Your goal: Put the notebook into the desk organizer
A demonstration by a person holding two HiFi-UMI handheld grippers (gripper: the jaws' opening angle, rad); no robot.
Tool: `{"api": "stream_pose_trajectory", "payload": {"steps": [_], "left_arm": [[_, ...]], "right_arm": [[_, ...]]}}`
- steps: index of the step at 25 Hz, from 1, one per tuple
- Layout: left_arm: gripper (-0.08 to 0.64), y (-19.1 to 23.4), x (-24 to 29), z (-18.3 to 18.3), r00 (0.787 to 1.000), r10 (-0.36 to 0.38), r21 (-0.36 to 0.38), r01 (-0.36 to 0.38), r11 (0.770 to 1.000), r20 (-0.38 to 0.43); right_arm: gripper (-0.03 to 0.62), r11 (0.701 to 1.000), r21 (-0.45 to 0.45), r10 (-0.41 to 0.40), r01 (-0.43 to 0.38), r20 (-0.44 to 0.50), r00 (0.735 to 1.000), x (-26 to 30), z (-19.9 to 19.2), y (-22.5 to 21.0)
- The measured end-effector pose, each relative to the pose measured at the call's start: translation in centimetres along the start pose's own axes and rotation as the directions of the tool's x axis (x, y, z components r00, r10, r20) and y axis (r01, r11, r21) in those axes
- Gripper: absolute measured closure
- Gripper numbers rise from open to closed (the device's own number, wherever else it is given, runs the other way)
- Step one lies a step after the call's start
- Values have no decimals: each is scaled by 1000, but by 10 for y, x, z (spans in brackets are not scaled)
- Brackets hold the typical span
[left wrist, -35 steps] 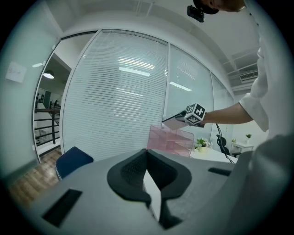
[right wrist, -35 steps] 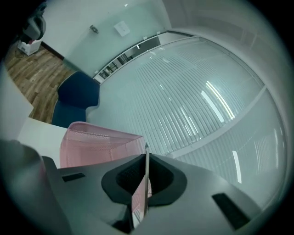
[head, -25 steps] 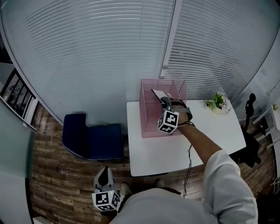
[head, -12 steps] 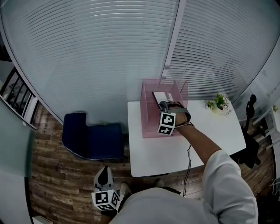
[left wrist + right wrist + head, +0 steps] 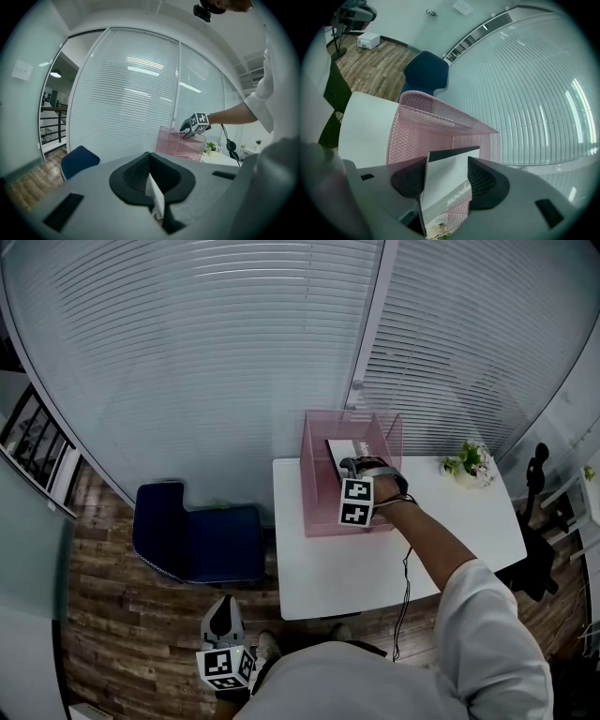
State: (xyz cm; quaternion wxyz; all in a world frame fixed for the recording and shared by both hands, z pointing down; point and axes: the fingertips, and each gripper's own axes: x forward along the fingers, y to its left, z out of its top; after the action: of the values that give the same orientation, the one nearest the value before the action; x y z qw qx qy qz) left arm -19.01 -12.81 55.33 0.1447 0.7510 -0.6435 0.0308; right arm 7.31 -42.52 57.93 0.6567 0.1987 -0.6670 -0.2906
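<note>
The pink mesh desk organizer [image 5: 323, 514] stands at the back left of the white table [image 5: 375, 570]. My right gripper [image 5: 351, 466] reaches down into its open top. The white notebook with a dark cover [image 5: 445, 187] stands on edge between the jaws inside the organizer [image 5: 440, 124]. Those jaws have just been opening, and the pads stand apart from the thin notebook [image 5: 341, 447]. My left gripper [image 5: 223, 617] hangs low over the wood floor, far from the table. Its jaws are together [image 5: 152, 187], with a thin white strip at the seam.
A blue chair [image 5: 197, 540] sits left of the table. A small potted plant [image 5: 466, 461] stands at the table's back right. A black office chair [image 5: 536, 554] is beyond the right edge. Glass walls with blinds close off the back.
The right gripper has sunk a little into the organizer and tipped steeper. The notebook sits lower inside it. The left gripper has stayed put.
</note>
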Motion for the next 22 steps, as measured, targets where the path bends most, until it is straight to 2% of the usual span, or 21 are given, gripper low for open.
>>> {"api": "stream_pose_trajectory", "payload": {"steps": [2,8,17,22], "left_arm": [[552,0,0,-1,1000,0,-1,0,1000,1],[552,0,-1,-4,1000,3,-5,-3,1000,-4],[552,1,-1,-6,1000,12,-12,-12,1000,-11],[552,1,1,-8,1000,16,-11,-16,1000,-18]], "right_arm": [[304,999,-19,44,-44,0,999,1,1,3],[234,983,-15,182,-182,30,983,-3,5,4],[207,923,-12,384,-385,103,918,-11,9,2],[204,902,13,425,-431,146,893,-11,13,-1]]}}
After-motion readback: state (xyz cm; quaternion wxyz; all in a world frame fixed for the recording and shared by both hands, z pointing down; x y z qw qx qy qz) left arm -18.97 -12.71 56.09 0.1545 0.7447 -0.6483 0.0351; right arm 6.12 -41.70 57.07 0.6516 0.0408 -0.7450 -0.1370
